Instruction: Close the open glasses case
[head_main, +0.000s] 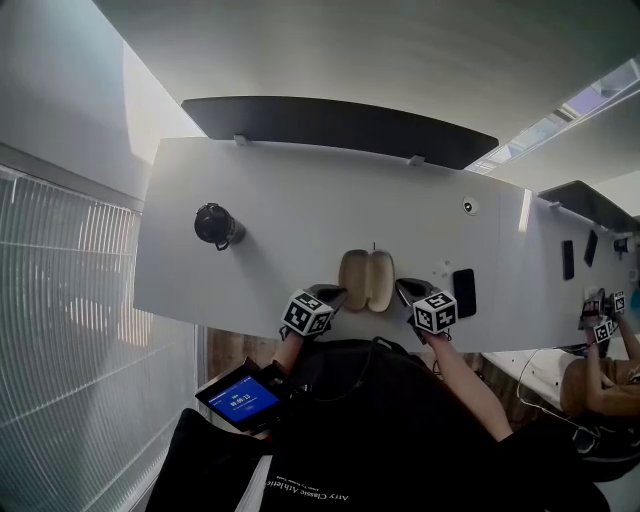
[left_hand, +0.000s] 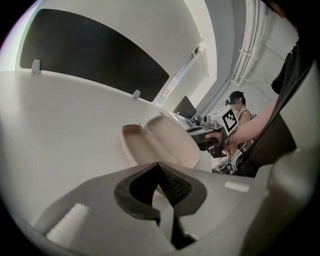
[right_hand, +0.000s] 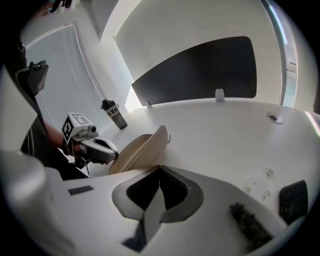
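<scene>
Jaws, left: the left gripper (left_hand: 159, 169) has its jaws shut tip to tip, their dark ribbed inner faces meeting in a narrow seam with nothing between them.
Jaws, right: the right gripper (right_hand: 160, 171) also has its jaws pressed together and empty, with the same black textured lining set in a smooth grey shell.
Glasses case: the glasses case (head_main: 366, 280) lies open on the counter between the two grippers, just beyond both sets of tips. It is two oval, tan shells hinged side by side, smooth and pale inside. From the right gripper view one shell (right_hand: 145, 150) stands tilted up on edge.
Counter: the counter (head_main: 300, 195) is white, matte and smooth, with rounded corners.
Bottle: a black cylindrical bottle (head_main: 215, 225) stands upright, well apart to the left of the case.
Slab: a flat black slab (head_main: 464, 292) with rounded corners lies near the right gripper.
Panel: a long, dark panel (head_main: 340, 125) runs along the far edge.
</scene>
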